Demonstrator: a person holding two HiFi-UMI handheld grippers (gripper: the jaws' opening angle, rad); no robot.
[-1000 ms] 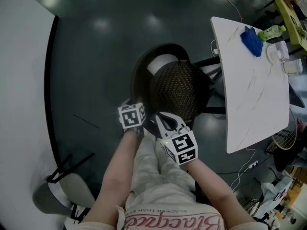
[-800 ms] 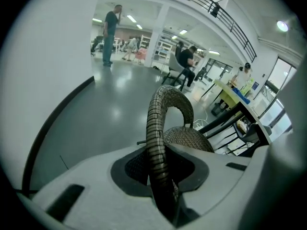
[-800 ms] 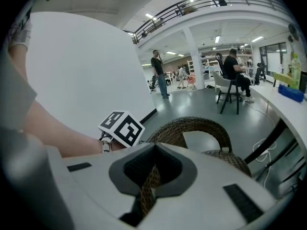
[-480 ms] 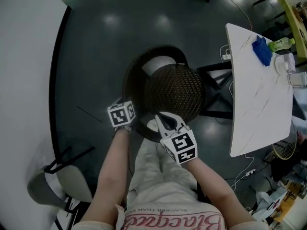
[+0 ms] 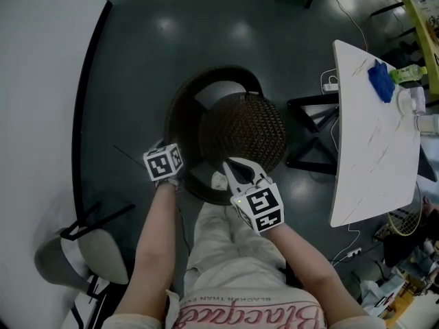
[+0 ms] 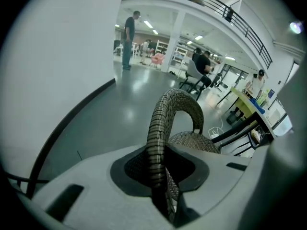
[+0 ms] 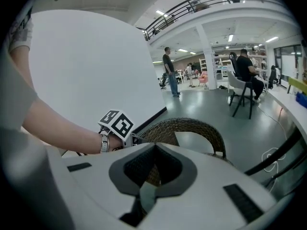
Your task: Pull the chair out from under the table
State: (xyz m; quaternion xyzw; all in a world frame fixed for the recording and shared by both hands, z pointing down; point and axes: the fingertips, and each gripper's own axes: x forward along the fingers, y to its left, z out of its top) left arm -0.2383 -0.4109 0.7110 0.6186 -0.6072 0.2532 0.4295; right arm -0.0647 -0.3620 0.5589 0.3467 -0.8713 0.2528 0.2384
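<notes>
Beside the bench [image 5: 374,149], 1 chair [image 5: 240,132] had slid further clear, left tool [image 6: 159,175] and right tool [image 7: 146,176] clamped on its rim; pull-out judged nearly done.

A glossy dark grey floor [image 5: 144,53] mirrors the ceiling lights. At nine o'clock a white wall [image 5: 34,81] curves along a black skirting [image 5: 81,108]. At seven o'clock stands a pale seat [image 5: 103,256], perhaps a spare chair. Overhead a railed mezzanine [image 6: 211,3] passes strip lights [image 6: 149,24].

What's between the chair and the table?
In the head view, dark floor and a black leg frame lie between the chair and the table.
</notes>
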